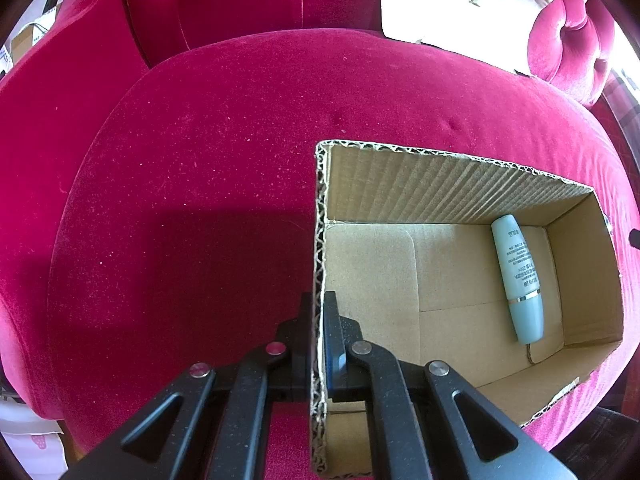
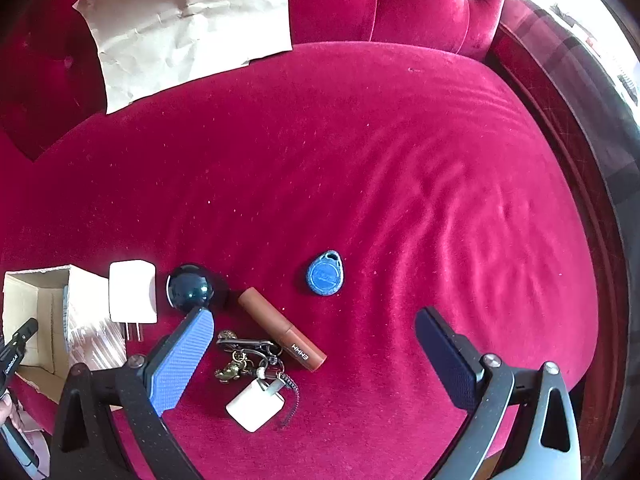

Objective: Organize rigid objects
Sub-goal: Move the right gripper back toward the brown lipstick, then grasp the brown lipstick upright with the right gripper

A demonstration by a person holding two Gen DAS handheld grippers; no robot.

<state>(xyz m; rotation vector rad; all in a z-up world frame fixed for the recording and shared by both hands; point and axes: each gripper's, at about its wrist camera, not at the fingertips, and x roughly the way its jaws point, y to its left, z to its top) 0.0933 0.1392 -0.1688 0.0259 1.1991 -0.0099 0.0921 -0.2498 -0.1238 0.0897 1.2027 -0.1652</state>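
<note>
Left hand-held gripper (image 1: 319,320): bottom centre of the left wrist view, clenched on the left wall of the box (image 1: 319,240); one finger sits outside the wall, the blue-padded one inside.
Right hand-held gripper (image 2: 316,344): bottom of the right wrist view, released, jaws spread wide, holding nothing; its blue pad (image 2: 180,360) lies lower left, its dark pad lower right.
Between the right jaws: a brown tube (image 2: 282,328) lying slantwise, a bunch of keys (image 2: 248,356) just beside it, and a white tag (image 2: 255,404) on the keys' chain.
Near the right gripper: a dark ball (image 2: 190,287) just above the blue pad; whether they touch cannot be told. A white plug (image 2: 133,292) lies left of the ball, and a blue fob (image 2: 325,274) lies apart, above centre.
Box: open cardboard, on a red velvet cushion (image 1: 200,160), right half of the left wrist view; also at the left edge of the right wrist view.
In the box: a pale blue bottle (image 1: 518,276) lying on its side by the far right wall.
Paper (image 2: 188,20): creased sheet against the red backrest, upper left of the right wrist view.
Hidden or cut off: the box's near corner runs off the bottom edge. Print on the bottle is too small to read. The fob's marking is blurred.
</note>
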